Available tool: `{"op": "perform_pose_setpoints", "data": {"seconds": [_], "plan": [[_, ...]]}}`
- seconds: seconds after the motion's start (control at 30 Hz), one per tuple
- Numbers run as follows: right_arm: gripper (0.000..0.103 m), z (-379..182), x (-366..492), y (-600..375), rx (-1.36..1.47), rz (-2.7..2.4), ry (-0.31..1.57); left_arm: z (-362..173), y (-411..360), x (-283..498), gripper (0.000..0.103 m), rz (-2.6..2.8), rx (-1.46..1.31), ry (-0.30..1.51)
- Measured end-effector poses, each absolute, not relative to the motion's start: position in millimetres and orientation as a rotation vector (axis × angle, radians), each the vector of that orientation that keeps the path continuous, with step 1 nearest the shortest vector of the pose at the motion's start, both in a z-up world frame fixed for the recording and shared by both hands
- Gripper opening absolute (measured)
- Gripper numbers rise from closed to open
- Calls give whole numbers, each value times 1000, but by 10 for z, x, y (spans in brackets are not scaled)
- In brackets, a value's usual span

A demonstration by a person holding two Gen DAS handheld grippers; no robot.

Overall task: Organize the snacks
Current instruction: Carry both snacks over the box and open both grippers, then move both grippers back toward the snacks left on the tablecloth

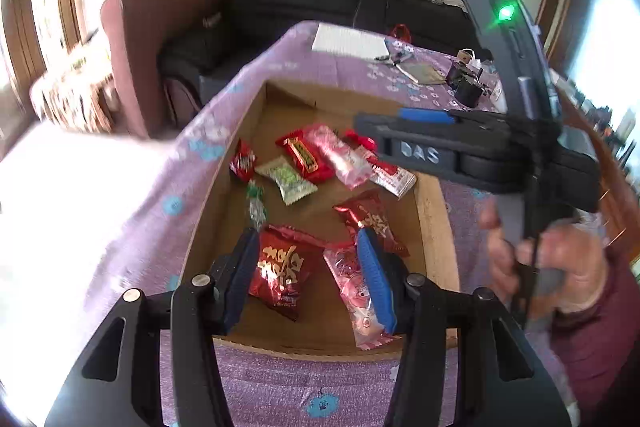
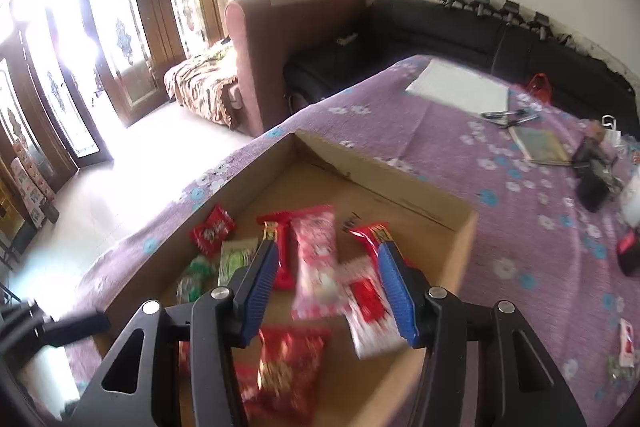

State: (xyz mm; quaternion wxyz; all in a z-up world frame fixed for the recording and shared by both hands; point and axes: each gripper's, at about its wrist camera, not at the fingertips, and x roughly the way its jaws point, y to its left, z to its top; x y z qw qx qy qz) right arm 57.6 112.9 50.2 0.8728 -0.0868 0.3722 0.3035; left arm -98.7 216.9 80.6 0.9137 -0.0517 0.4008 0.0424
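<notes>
Left wrist: glossy crinkled snack packets [image 1: 280, 271]; shallow cardboard box [image 1: 434, 227].

Left gripper [image 1: 306, 279]: black angular frame arms with triangular cut-outs, silver round pivot screws, ribbed blue pads on both fingers [image 1: 376, 287]. Right gripper [image 2: 328, 291]: same black linkage, same silver screws, same blue ribbed pads. Seen from the left wrist view, right gripper body [image 1: 480, 155] dark grey-black, raised lettering "DAS" on its side, blue strip along the top, green indicator light on the upright housing, thin black cable down the handle. Right hand [image 1: 560, 267]: dark maroon sleeve
</notes>
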Motion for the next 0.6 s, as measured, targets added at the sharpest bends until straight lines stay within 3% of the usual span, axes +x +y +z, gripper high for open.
{"op": "perform_pose_setpoints", "data": {"seconds": [0.1, 0.2, 0.6], "plan": [[62, 565, 432, 843, -151, 621, 763, 905, 1952, -1057, 51, 118, -20, 781], [62, 584, 275, 501, -122, 604, 763, 993, 1737, -1123, 61, 117, 33, 747], [63, 392, -163, -1412, 0, 395, 789, 1127, 766, -1231, 61, -10, 183, 710]]}}
